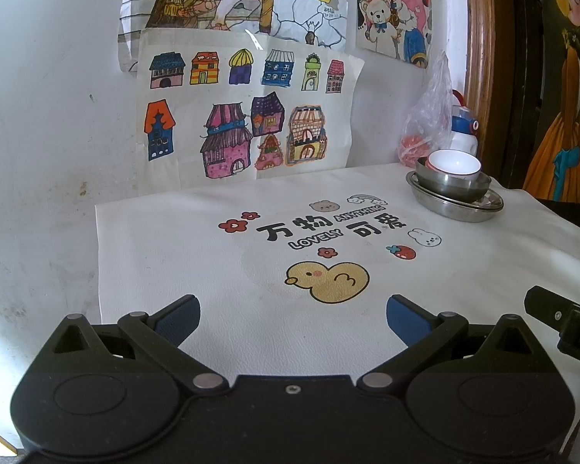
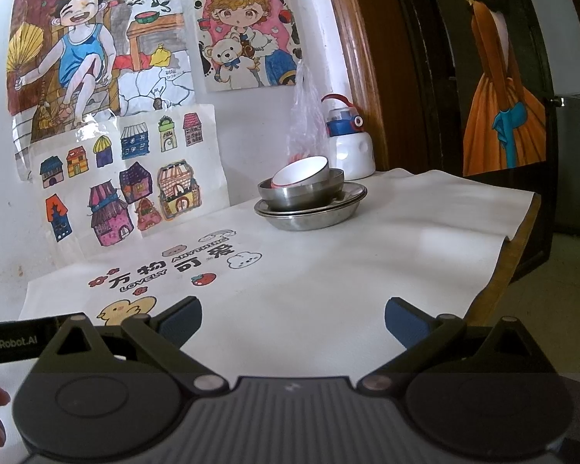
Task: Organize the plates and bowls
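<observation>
Apparently complete: white bowl (image 2: 303,170), steel bowl (image 2: 301,195) and plates (image 2: 313,214) stacked at one o'clock; both jaws apart, empty; withdrawal remains.

Near tablecloth (image 1: 251,328) clear; stacked dishes (image 1: 454,193) probably crowd far corner

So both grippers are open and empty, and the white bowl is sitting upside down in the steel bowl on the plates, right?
Not quite: the white bowl is not upside down. It leans on its side in the steel bowl, its open mouth showing, as the right wrist view makes clear. The rest holds: the steel bowl sits on the stacked steel plates, and the left gripper and right gripper are open and empty.
</observation>
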A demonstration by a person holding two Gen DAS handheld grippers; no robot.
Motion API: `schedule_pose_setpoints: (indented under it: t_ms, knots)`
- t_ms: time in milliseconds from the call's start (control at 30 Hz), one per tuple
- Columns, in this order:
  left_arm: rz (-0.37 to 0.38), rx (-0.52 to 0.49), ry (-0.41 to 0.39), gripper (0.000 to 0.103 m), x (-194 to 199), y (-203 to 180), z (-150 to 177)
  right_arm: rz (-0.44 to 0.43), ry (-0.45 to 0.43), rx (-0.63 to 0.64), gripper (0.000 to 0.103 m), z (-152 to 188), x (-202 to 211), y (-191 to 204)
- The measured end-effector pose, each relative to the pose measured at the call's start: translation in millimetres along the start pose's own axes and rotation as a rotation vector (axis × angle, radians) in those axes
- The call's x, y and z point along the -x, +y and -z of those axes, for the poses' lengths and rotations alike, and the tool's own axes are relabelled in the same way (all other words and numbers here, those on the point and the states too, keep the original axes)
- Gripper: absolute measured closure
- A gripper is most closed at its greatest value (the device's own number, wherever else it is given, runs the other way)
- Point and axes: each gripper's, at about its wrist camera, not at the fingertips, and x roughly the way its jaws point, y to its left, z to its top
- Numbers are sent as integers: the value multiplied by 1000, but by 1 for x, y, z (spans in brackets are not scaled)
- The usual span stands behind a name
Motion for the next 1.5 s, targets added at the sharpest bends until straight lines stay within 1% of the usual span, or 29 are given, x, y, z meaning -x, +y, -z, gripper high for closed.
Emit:
schedule_pose_setpoints:
  t_ms: [1200, 1400, 1500]
  knots:
    - [-1, -5, 5, 1, -1, -1, 1, 1, 1, -1, 0, 0, 0, 1]
    - [6, 5, 15, 1, -4, 2, 1, 0, 3, -1, 0, 0, -1, 2]
    - [14, 30, 34, 1, -7, 6, 0, 1, 3, -1, 0, 0, -1, 2]
